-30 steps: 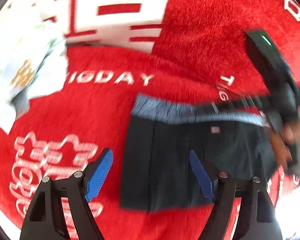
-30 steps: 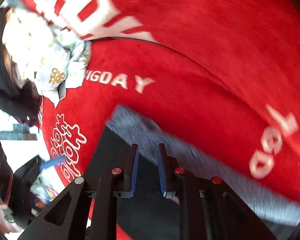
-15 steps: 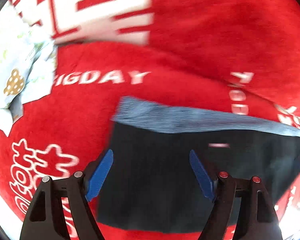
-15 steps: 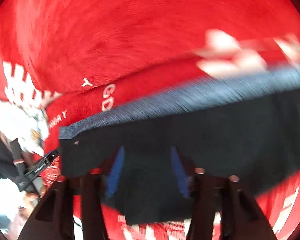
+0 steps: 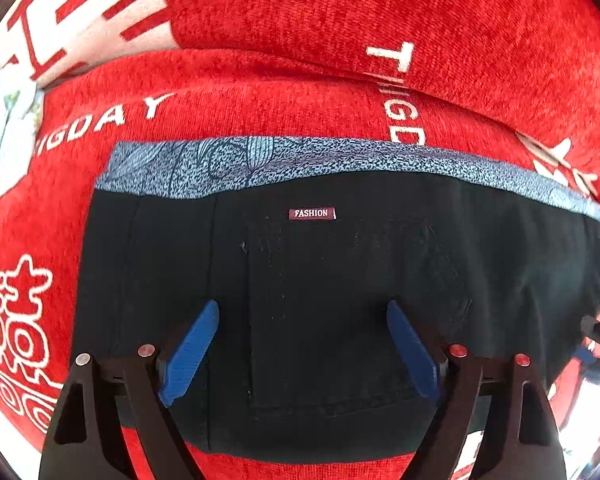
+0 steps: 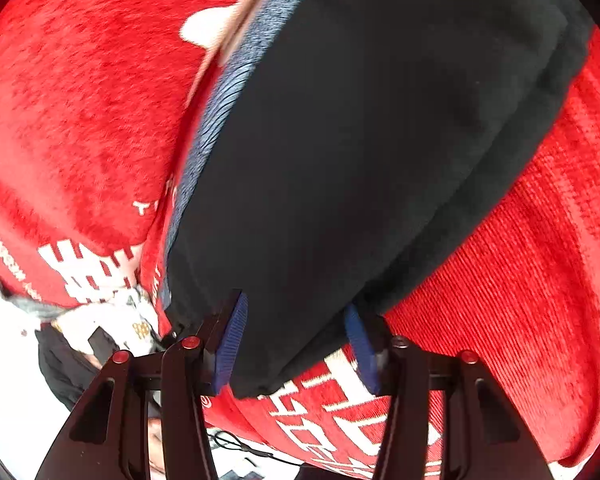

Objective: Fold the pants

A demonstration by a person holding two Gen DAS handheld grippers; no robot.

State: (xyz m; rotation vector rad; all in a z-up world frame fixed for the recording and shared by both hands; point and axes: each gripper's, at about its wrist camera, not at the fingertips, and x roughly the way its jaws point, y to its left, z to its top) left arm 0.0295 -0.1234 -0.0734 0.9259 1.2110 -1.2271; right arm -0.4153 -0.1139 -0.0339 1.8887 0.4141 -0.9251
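Pants: the black fabric pants with a blue-grey patterned waistband (image 5: 340, 280) lay flat on the red plush cloth with white lettering (image 5: 260, 92), already folded into a compact rectangle, a small "FASHION" label (image 5: 311, 213) facing up.

Resting place: the red cloth covered a soft cushioned seat rather than a hard surface; a pale printed garment (image 5: 4, 136) sat at the far left edge, well apart from the pants.

Left tongs: the left tongs (image 5: 302, 344) hung almost straight down over the middle of the pants, blue pads spread wide and having just opened a little further, with nothing between them.

Right tongs: the right tongs (image 6: 296, 344) were at one end of the pants (image 6: 380, 140), the thick folded edge lying between the 2 blue pads. Their jaws had just been closing. The left pad looked to be against the cloth, the right pad just beside it; I could not tell whether they were truly pinching yet.

Done so far: judging by the stacked layers at the right end, at least 1 fold was made and the edges looked roughly aligned.

Left to do: probably 1 more fold of that end across the middle, or only a final smoothing; I could not say which.
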